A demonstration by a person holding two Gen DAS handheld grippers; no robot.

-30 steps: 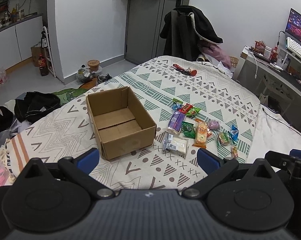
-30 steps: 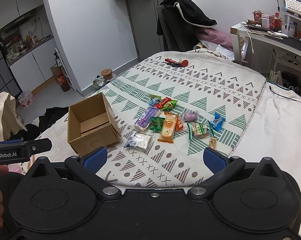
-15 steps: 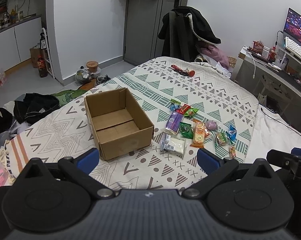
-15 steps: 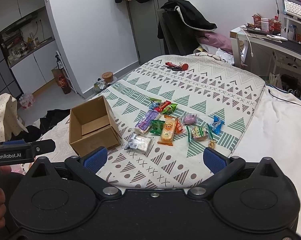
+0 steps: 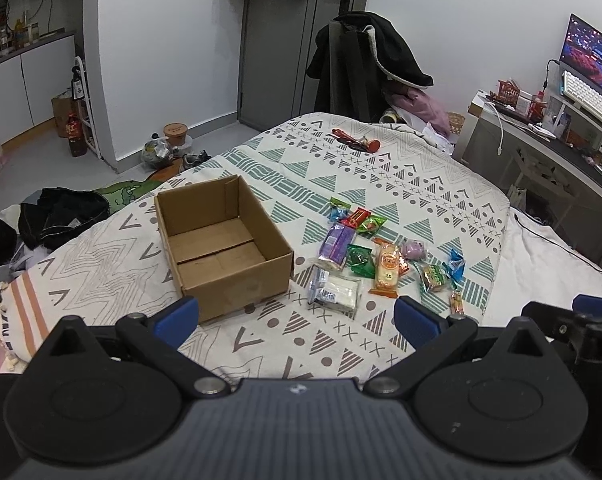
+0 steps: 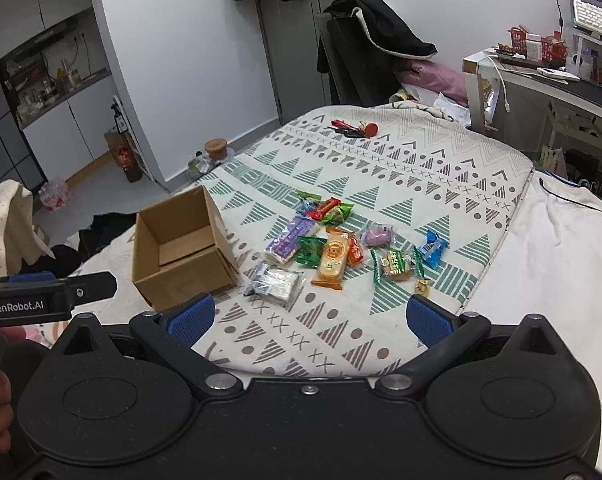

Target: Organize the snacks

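Observation:
An open, empty cardboard box (image 5: 221,244) (image 6: 181,248) stands on the patterned bedspread. To its right lie several wrapped snacks: a clear white pack (image 5: 335,290) (image 6: 275,282), an orange pack (image 5: 386,270) (image 6: 332,260), a purple pack (image 5: 337,244) (image 6: 289,238), green packs (image 5: 359,260) and a blue one (image 6: 433,248). My left gripper (image 5: 297,320) is open and empty, held back from the box's near corner. My right gripper (image 6: 309,318) is open and empty, short of the snacks.
Red and black items (image 5: 355,142) lie at the bed's far end. A chair draped with a dark coat (image 5: 365,68) stands behind the bed. A desk with keyboard and monitor (image 5: 581,96) is at the right. Clothes (image 5: 61,212) lie on the floor at the left.
Both grippers have shifted slightly; the box and snacks sit a little lower and nearer in both views. Nothing was taken hold of.

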